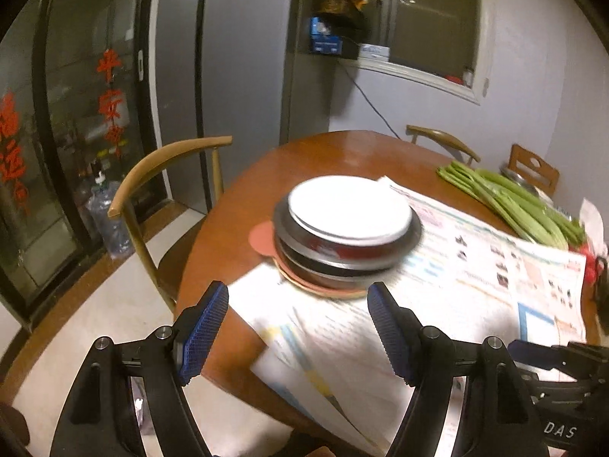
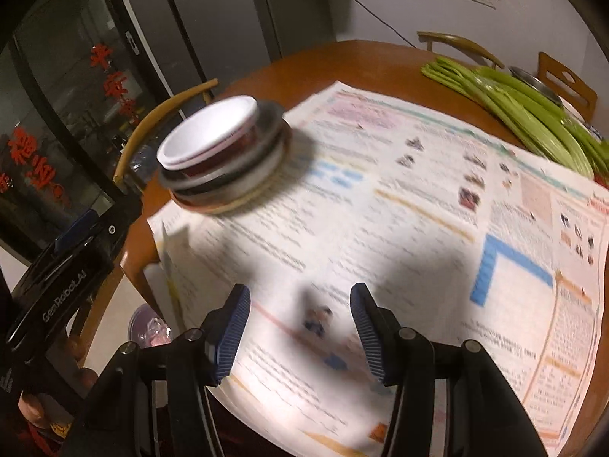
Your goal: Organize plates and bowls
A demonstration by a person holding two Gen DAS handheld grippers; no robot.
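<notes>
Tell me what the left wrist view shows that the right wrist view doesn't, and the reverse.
Left wrist only: the water bottle on the floor behind the chair, and the shelf clutter up by the window. Right wrist only: the newspaper's near right corner with its blue bracket, and the purple lid below the table edge. Both: the dish stack, newspaper, celery, table, and each view's own open claw: left claw, right claw.

a blurred stack of plates and bowls (image 1: 346,236) (image 2: 224,156), white dish topmost over dark red and grey ones, sat upright on the newspaper's (image 1: 475,266) (image 2: 380,209) left edge.
</notes>
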